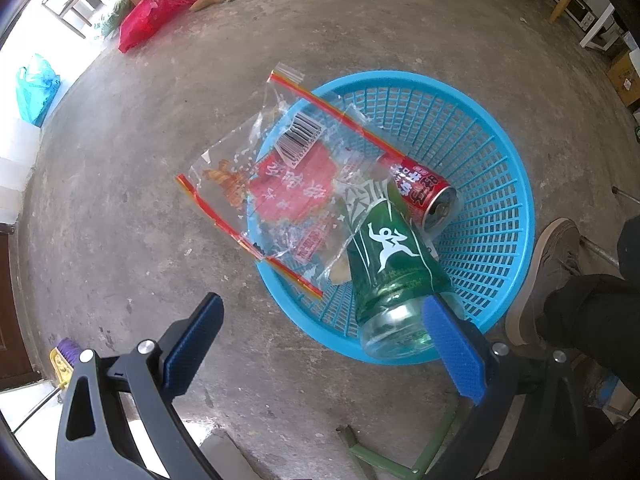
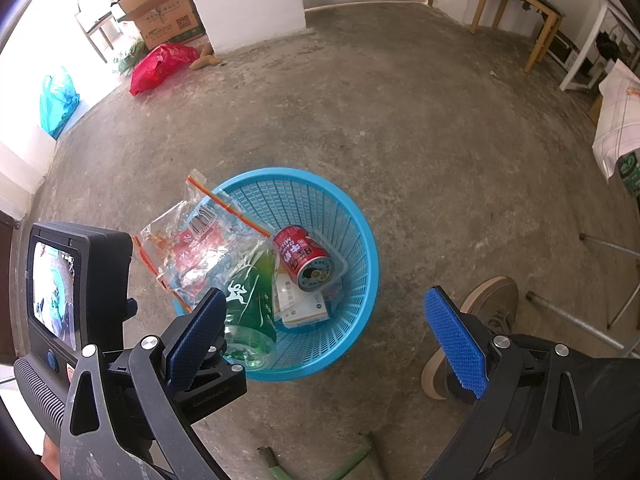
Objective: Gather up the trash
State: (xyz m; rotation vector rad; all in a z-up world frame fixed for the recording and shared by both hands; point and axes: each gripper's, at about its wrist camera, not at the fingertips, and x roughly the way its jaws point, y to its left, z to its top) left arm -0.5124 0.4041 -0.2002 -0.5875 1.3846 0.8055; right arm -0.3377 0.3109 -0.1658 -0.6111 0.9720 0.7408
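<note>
A blue plastic basket [image 1: 488,152] stands on the concrete floor; it also shows in the right wrist view [image 2: 352,216]. In it lie a green bottle [image 1: 394,264], a red can [image 1: 424,188] and a clear plastic bag [image 1: 280,176] draped over its left rim. The right wrist view shows the same bottle [image 2: 250,304], can [image 2: 304,260], bag [image 2: 192,252] and a white box [image 2: 300,304]. My left gripper [image 1: 324,348] is open above the basket's near rim, holding nothing. My right gripper [image 2: 328,344] is open and empty above the basket.
A red bag [image 2: 160,64], a cardboard box [image 2: 164,12] and a teal bag [image 2: 58,104] lie at the far left. A person's shoe [image 2: 480,320] is right of the basket. Wooden table legs [image 2: 540,28] stand far right. The left gripper's body [image 2: 76,292] is at left.
</note>
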